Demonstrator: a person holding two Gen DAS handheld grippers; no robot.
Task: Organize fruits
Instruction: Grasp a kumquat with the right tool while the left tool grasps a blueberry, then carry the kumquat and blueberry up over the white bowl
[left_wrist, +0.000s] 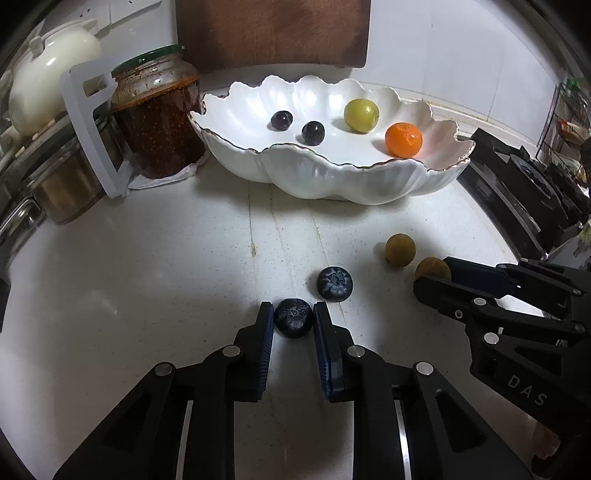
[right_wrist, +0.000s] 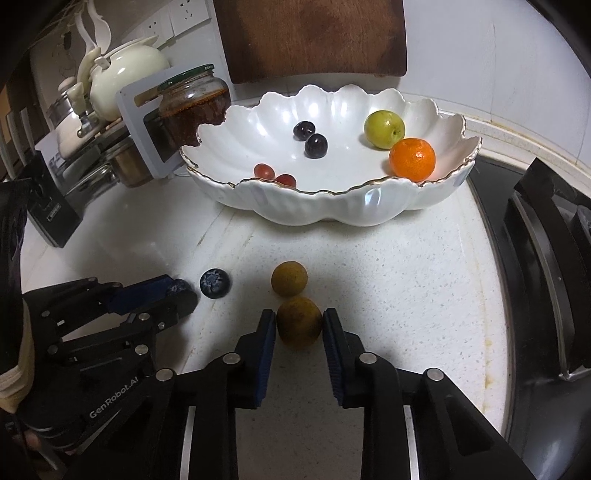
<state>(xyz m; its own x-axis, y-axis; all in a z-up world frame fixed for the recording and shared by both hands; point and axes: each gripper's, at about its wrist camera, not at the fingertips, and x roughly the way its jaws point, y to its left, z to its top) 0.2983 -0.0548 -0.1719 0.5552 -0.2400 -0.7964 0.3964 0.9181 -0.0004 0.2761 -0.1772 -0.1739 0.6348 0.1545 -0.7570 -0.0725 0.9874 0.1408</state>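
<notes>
Both jaws pinch fruit: left gripper a blueberry, right gripper a longan.

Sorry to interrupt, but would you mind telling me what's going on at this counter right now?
A person is sorting fruit with two handheld grippers. The left gripper brackets a blueberry, and the right gripper brackets a longan; whether either has clamped yet isn't clear. Another blueberry and longan wait on the counter. The bowl already holds several fruits.
</notes>
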